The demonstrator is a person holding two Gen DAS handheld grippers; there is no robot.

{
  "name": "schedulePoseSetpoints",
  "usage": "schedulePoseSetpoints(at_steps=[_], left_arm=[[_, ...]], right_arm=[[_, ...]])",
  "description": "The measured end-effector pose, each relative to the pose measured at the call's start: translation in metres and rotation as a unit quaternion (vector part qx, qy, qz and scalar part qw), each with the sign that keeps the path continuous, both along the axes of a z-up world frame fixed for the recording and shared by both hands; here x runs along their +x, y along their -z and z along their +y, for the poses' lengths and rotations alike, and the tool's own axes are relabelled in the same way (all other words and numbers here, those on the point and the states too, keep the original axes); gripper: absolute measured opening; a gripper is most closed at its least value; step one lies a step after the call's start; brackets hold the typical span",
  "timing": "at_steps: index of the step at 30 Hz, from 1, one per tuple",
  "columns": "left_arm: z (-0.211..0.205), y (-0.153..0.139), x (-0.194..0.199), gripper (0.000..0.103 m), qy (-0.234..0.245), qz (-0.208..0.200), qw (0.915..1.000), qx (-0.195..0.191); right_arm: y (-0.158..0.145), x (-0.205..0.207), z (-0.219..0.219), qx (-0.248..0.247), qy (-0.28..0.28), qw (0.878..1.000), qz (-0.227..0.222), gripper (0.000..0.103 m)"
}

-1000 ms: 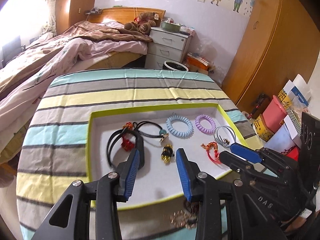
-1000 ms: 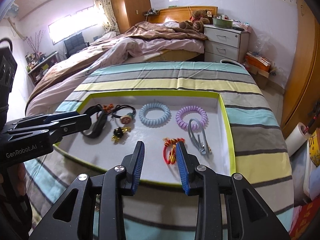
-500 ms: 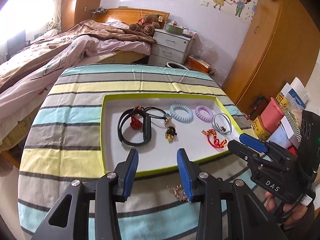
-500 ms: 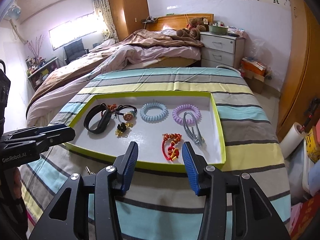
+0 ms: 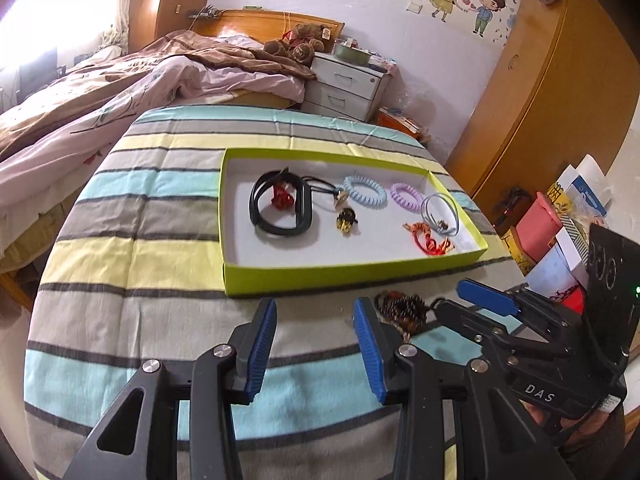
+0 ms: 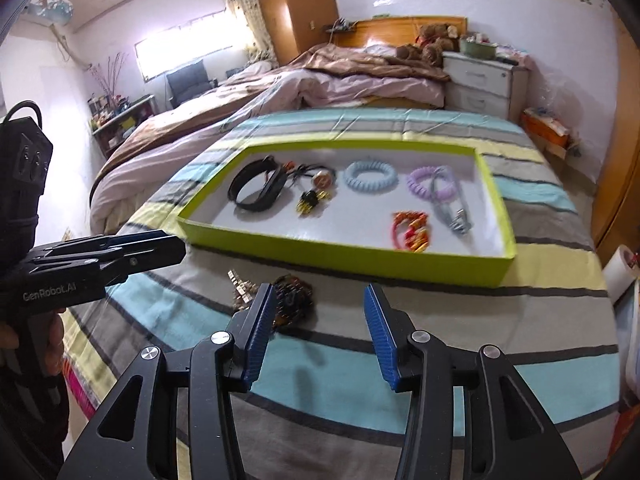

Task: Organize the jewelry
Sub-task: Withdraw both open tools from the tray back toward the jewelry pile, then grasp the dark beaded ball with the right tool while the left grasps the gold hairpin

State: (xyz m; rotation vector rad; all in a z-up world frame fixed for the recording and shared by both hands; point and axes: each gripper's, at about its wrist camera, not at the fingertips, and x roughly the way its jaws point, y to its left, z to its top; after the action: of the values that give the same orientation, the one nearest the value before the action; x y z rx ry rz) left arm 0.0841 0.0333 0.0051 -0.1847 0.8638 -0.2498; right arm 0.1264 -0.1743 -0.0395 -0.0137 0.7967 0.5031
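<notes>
A green-rimmed tray (image 5: 344,276) (image 6: 340,252) on the striped cloth holds a black band (image 5: 280,208), a blue coil tie (image 5: 365,191), a purple coil tie (image 5: 406,195), a red-gold charm (image 5: 428,238) and other small pieces. A dark beaded bracelet (image 5: 400,308) (image 6: 294,294) lies on the cloth in front of the tray, with a small gold piece (image 6: 242,284) beside it. My left gripper (image 5: 316,344) is open and empty, left of the bracelet. My right gripper (image 6: 320,332) is open and empty, with its left finger next to the bracelet.
The striped table (image 5: 120,248) stands beside a bed (image 5: 120,92). A white nightstand (image 5: 348,88) and a wooden wardrobe (image 5: 552,100) are behind. Boxes and bags (image 5: 560,228) stand at the right of the table.
Both grippers have pulled back from over the tray toward the near side of the table. The beaded bracelet in front of the tray has come into view. The right jaws have opened wider.
</notes>
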Motion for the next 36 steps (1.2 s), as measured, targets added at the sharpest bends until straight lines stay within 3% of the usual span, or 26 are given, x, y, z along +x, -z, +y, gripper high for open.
schedulePoseSetpoints(at_steps=[18, 21, 36], left_arm=[[0.007, 0.014, -0.008, 0.04, 0.002, 0.014, 0.9998, -0.014], [0.007, 0.016, -0.008, 0.04, 0.001, 0.017, 0.9997, -0.015], [-0.019, 0.019, -0.005, 0.041, 0.024, 0.03, 0.9992, -0.008]], right_arm=[[0.019, 0.014, 0.024, -0.026, -0.008, 0.999, 0.04, 0.047], [0.018, 0.014, 0.025, -0.024, -0.011, 0.999, 0.04, 0.033], [0.01, 0.01, 0.007, -0.012, 0.024, 0.999, 0.022, 0.021]])
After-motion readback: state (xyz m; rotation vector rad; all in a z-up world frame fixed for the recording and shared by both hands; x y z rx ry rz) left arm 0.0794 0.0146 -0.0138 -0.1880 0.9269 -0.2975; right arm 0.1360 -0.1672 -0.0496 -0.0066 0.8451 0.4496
